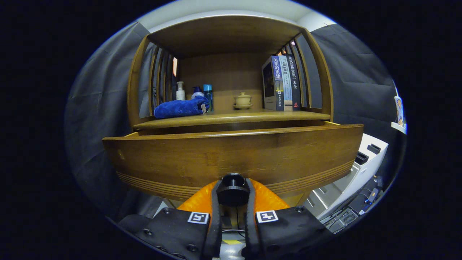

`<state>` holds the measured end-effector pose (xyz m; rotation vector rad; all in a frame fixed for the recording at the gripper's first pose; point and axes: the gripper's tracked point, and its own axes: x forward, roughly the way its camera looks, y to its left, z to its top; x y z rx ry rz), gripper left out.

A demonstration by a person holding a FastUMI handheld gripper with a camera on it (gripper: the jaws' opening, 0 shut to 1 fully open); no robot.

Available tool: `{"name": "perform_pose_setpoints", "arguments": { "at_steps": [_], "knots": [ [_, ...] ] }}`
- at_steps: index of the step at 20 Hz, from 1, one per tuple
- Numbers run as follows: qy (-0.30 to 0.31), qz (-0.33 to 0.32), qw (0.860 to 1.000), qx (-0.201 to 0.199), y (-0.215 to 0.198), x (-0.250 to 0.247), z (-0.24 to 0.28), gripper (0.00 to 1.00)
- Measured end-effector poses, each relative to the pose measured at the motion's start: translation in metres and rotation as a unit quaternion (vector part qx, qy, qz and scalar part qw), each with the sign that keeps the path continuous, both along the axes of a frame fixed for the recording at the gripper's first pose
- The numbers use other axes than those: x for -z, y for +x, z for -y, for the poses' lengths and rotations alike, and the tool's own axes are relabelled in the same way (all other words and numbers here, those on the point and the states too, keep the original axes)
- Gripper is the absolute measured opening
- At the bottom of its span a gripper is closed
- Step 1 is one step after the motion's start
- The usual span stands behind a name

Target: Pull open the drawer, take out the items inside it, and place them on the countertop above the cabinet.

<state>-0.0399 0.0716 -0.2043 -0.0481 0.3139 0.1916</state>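
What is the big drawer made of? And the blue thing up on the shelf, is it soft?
The drawer looks like brown wood with a smooth, slightly glossy finish; grain streaks and carved grooves show along its front. The blue thing seems to be soft quilted cloth, since it sags and shows stitched puffs. The claw grips the drawer's dark knob, maybe plastic or metal.

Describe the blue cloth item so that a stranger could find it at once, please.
Look at the wooden cabinet and the countertop above its pulled-out drawer, whose knob the gripper is shut on. The blue cloth item lies at the left end, before three bottles. It alone is soft and quilted.
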Motion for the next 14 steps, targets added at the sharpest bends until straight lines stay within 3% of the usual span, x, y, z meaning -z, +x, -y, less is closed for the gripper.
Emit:
{"name": "perform_pose_setpoints", "arguments": {
  "at_steps": [14],
  "knots": [
    [0.0,-0.029,1.0,0.0,-0.077,0.005,0.014,0.34]
  ]
}}
